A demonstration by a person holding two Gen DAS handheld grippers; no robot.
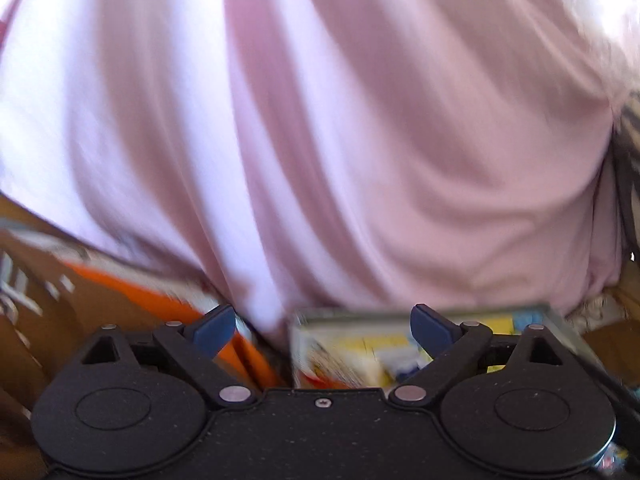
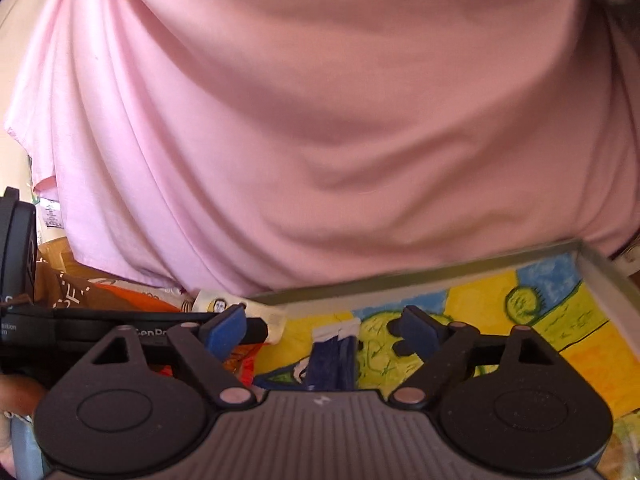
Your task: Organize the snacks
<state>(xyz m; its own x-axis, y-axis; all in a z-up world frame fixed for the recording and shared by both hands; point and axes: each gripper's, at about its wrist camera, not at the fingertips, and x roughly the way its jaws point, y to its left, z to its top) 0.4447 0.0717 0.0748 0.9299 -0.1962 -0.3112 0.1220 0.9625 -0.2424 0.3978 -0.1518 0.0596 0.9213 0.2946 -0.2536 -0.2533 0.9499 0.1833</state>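
My left tongs (image 1: 324,330) gape wide, released, nothing between the blue pads. My right tongs (image 2: 322,330) also stand released; a dark blue snack packet (image 2: 335,356) lies between them, untouched, in the painted tray (image 2: 440,276). Orange snack bags (image 2: 132,300) sit left. My pink shirt (image 2: 320,120) fills everything beyond.

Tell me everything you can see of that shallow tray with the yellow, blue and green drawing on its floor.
The shallow grey-rimmed tray has low, thin, straight walls meeting at a corner on the right. Its floor shows a crayon-like drawing: yellow fields, blue patches, green scribbled round shapes outlined in dark lines. It lies roughly flat below the pink shirt, which overhangs its far rim. A dark blue packet with a white end lies inside it. The left wrist view shows it blurred.
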